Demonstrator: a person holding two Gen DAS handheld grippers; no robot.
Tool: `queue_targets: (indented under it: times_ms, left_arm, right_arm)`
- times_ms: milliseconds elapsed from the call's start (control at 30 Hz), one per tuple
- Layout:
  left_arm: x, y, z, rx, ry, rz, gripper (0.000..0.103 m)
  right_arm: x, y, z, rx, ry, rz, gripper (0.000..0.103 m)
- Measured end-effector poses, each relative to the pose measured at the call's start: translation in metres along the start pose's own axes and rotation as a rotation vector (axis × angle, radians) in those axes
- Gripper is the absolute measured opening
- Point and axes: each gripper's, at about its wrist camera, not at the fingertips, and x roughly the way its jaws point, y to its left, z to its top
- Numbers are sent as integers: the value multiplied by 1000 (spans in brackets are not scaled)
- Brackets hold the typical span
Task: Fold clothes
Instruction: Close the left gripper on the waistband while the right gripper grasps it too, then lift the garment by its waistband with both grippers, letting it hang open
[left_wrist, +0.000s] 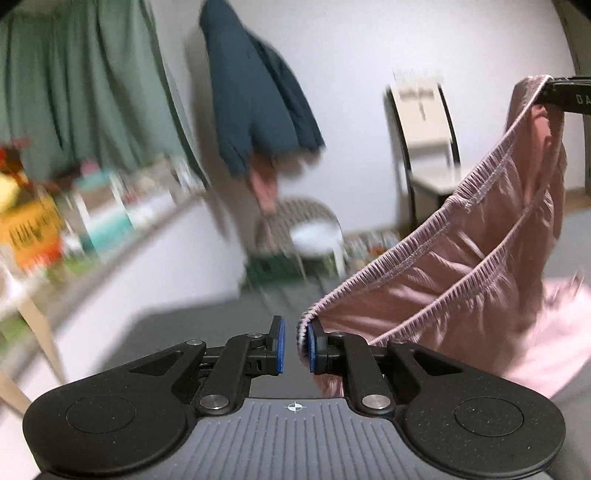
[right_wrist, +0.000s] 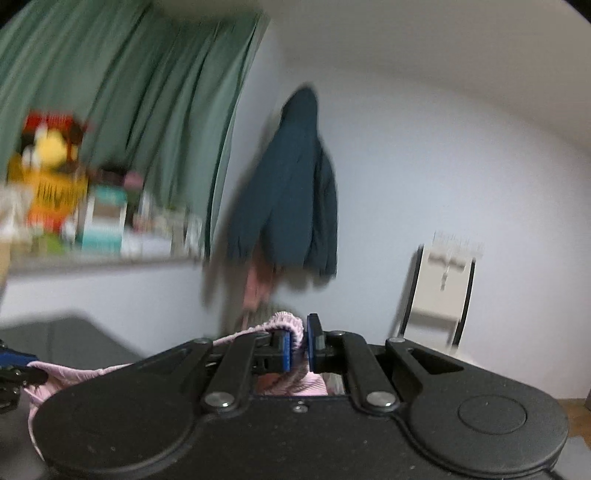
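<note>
Your left hand-held gripper (left_wrist: 294, 345) is gaping narrowly, the pink shorts (left_wrist: 476, 266) draping over its right pad. Your right hand-held gripper (right_wrist: 298, 343) is pinching their elastic waistband (right_wrist: 286, 323), hanging between both.

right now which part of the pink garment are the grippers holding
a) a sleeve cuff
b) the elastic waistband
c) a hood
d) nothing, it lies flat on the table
b: the gathered elastic waistband of the pink garment runs from the left gripper up to the right gripper, with its bunched edge between the right jaws.
</note>
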Motion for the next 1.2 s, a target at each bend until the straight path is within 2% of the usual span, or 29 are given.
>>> queue_targets:
  times_ms: [233, 267, 333, 467, 533, 600, 633, 700, 800, 933, 1100, 1200]
  left_arm:
    - [-117, 32, 127, 167, -314, 215, 13]
    - [-132, 35, 140, 178, -347, 234, 13]
    - [-160, 36, 162, 202, -396, 262, 12]
    - [-209, 26, 181, 239, -483, 307, 13]
    - [-235, 17, 186, 249, -545, 326, 13]
    - [-253, 10, 190, 248, -582, 305, 13]
    - [-258, 10, 192, 239, -587, 277, 13]
    - [-256, 11, 194, 217, -569, 200, 13]
    - [-230, 7, 186, 213, -482, 104, 13]
    - [-157, 6, 156, 205, -300, -17, 13]
    - [-50, -19, 88, 226, -42, -129, 13]
    - [-6, -45, 31, 219, 96, -205, 13]
  right_arm:
    - [-71, -31, 93, 178, -242, -10, 9]
    - [-83, -35, 102, 209, -270, -18, 14]
    - [-97, -44, 115, 258, -275, -30, 16]
    - [-134, -68, 125, 426, -287, 36, 16]
    - [-159, -76, 128, 468, -319, 30, 22]
    - [-180, -85, 129, 507, -338, 24, 41]
    - [-187, -91, 128, 527, -327, 28, 41]
    - [-194, -103, 122, 532, -277, 36, 46]
    - [-179, -112, 100, 489, -151, -12, 54]
    - [-135, -131, 45, 489, 44, -70, 54]
    - [-80, -133, -33, 459, 254, -101, 54]
    - [-48, -127, -79, 431, 373, -108, 54]
